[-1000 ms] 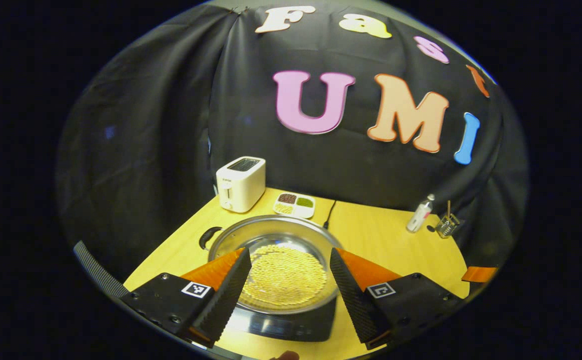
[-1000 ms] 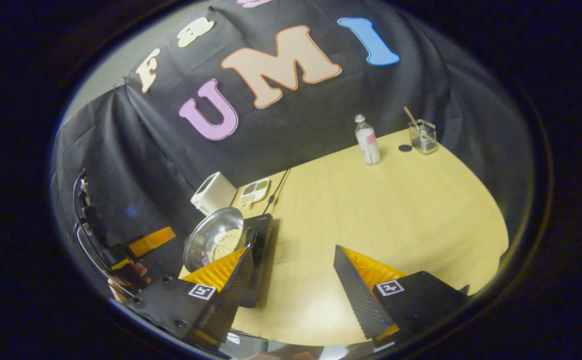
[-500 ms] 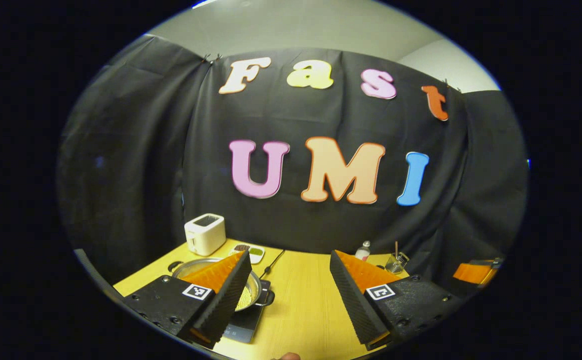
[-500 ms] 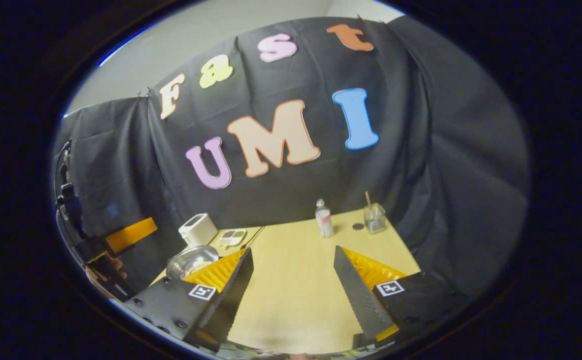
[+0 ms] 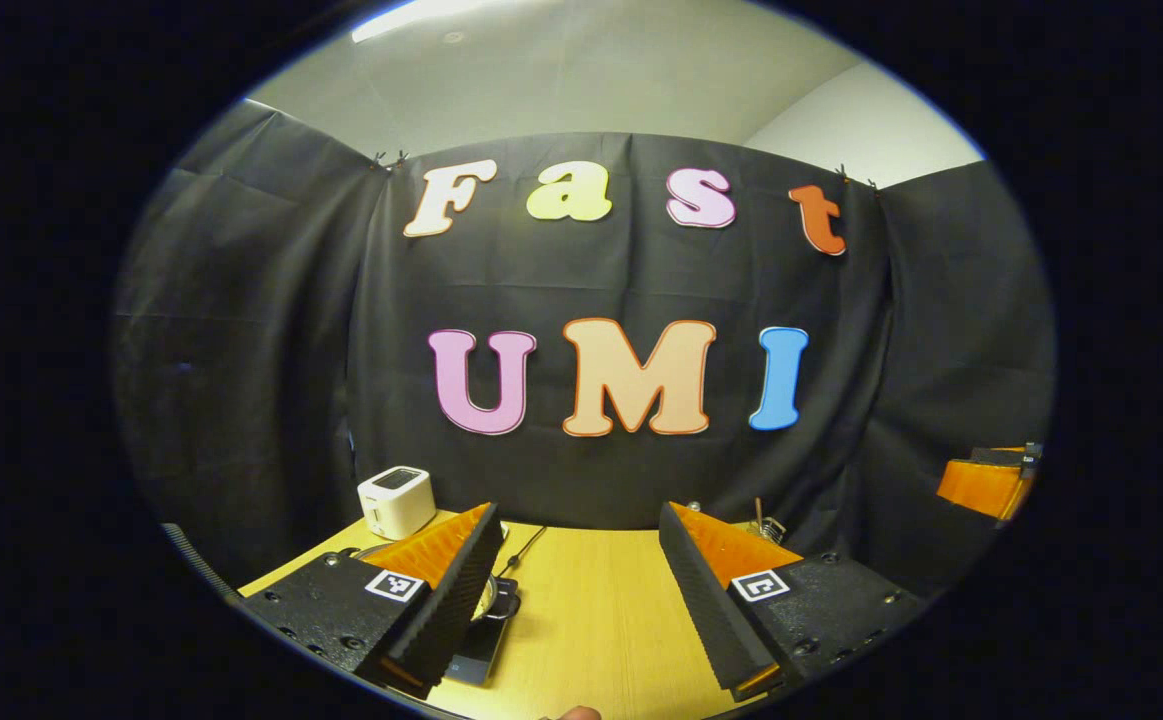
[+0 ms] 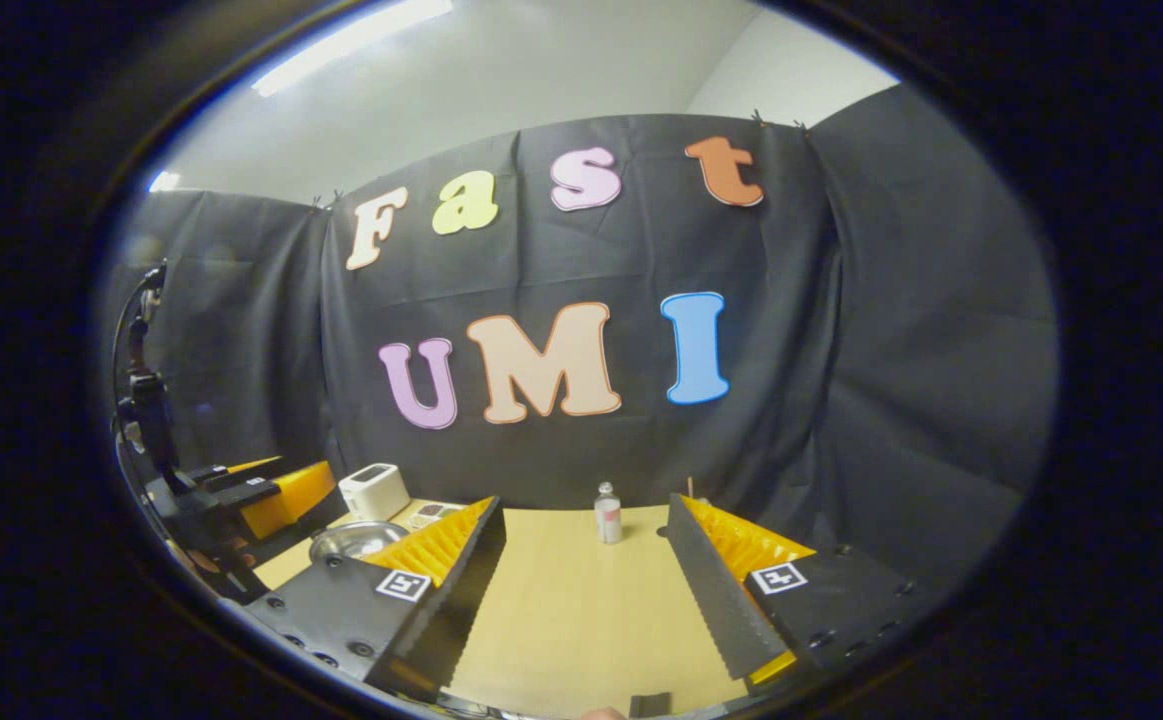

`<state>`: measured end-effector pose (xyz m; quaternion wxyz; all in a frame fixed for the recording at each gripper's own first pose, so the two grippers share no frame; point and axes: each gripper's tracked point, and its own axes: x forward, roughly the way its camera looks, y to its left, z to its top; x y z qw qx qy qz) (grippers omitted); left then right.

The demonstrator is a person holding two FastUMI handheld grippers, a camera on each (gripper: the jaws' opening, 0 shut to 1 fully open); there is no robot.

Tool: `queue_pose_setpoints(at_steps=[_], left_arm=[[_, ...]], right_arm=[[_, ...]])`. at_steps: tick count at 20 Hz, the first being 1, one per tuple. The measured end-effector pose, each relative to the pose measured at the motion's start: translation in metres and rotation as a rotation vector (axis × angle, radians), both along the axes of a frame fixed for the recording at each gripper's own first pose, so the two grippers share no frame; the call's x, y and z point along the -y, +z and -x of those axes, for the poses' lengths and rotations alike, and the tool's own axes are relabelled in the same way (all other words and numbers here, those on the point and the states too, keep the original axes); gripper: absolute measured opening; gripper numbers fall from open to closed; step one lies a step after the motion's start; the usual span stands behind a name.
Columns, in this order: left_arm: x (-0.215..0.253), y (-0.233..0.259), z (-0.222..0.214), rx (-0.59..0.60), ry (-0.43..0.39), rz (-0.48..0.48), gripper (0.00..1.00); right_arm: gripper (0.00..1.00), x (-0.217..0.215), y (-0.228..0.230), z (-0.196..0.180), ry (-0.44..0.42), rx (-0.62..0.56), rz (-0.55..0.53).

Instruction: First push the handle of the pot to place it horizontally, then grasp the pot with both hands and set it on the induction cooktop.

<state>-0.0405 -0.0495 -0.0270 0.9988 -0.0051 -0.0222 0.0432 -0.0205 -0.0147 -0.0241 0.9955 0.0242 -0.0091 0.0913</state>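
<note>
Steel and mostly hidden, the pot (image 5: 488, 597) sits at about 7 o'clock in your left gripper view, tucked behind your left gripper's (image 5: 575, 610) near finger, with one dark side handle (image 5: 507, 603) poking out toward the table's middle. It rests on the black induction cooktop (image 5: 474, 653), whose front edge shows just below the finger. Your left gripper holds nothing: its two fingers stand wide apart above the wooden table (image 5: 596, 620), and bare tabletop shows between them. A black cable (image 5: 524, 547) runs from the cooktop toward the cloth wall at 12 o'clock. The white toaster (image 5: 396, 501) stands at about 8 o'clock by the wall, beyond the pot. At 3 o'clock in that view you can see part of your other gripper (image 5: 986, 482), held well off the table.

In your right gripper view, the pot (image 6: 356, 541) lies at about 8 o'clock, well apart from your right gripper (image 6: 586, 592), with the toaster (image 6: 373, 491) just behind it and a small sectioned dish (image 6: 429, 515) beside it. Your right gripper is also spread open and grips nothing; only table (image 6: 581, 600) shows between its fingers. A small clear bottle (image 6: 607, 514) stands upright near the wall at 12 o'clock. At 9 o'clock you can see your left gripper (image 6: 261, 492), raised and clear of the pot, with a hand (image 6: 199, 556) partly visible below it.
</note>
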Motion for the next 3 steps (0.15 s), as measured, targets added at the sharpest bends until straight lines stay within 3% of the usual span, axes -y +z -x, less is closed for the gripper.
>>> queue_pose_setpoints(at_steps=[3], left_arm=[[0.0051,-0.0079,0.0095,-0.013,-0.022,0.002,0.96]], right_arm=[[0.93,-0.0108,-0.0076,0.0139,0.005,-0.009,0.001]])
